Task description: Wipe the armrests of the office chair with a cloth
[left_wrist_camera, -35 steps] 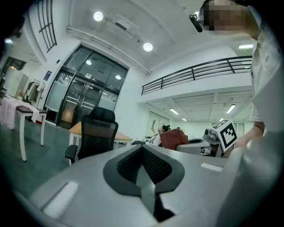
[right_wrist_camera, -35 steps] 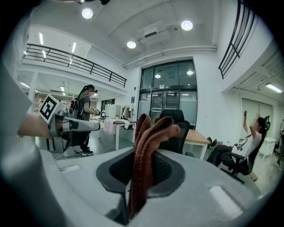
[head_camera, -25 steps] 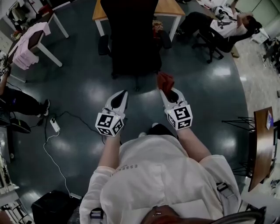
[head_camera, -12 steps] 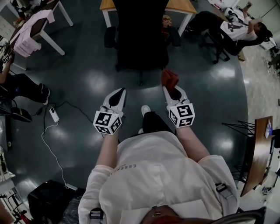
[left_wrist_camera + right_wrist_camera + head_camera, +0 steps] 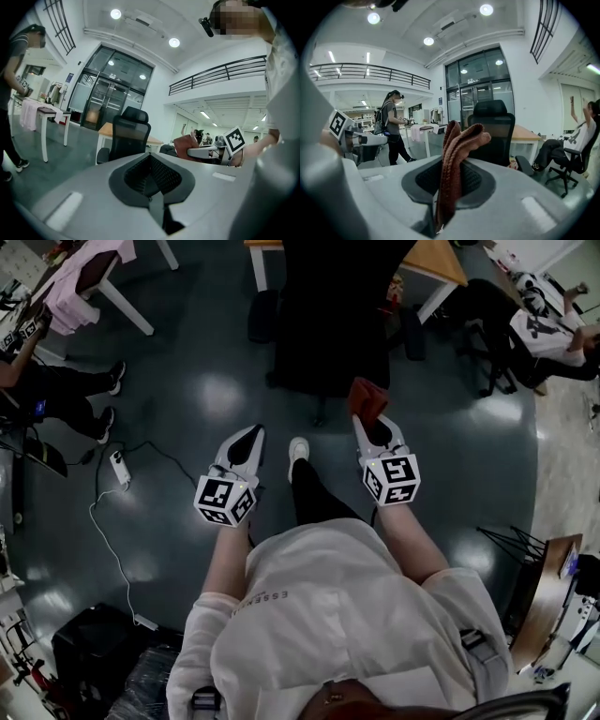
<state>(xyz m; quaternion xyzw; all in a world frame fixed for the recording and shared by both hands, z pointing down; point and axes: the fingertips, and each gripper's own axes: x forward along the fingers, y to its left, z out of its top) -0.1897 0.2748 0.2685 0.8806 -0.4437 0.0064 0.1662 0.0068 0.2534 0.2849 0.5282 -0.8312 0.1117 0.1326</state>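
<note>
A cloth (image 5: pixel 365 400) held near a chair (image 5: pixel 330 320)
The red cloth is pinched by the right gripper (image 5: pixel 372 424), below the chair at top middle; the left gripper (image 5: pixel 249 435) is pressed together, empty.

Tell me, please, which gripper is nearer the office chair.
Right. The right gripper, holding the cloth, is just short of the office chair; the left gripper hangs farther back.

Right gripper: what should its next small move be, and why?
Probably carry the right gripper forward to the armrest on its own side. Its tongs are shut on the cloth, but the office chair stands ahead, apart from the cloth, so nothing is being wiped yet.
</note>
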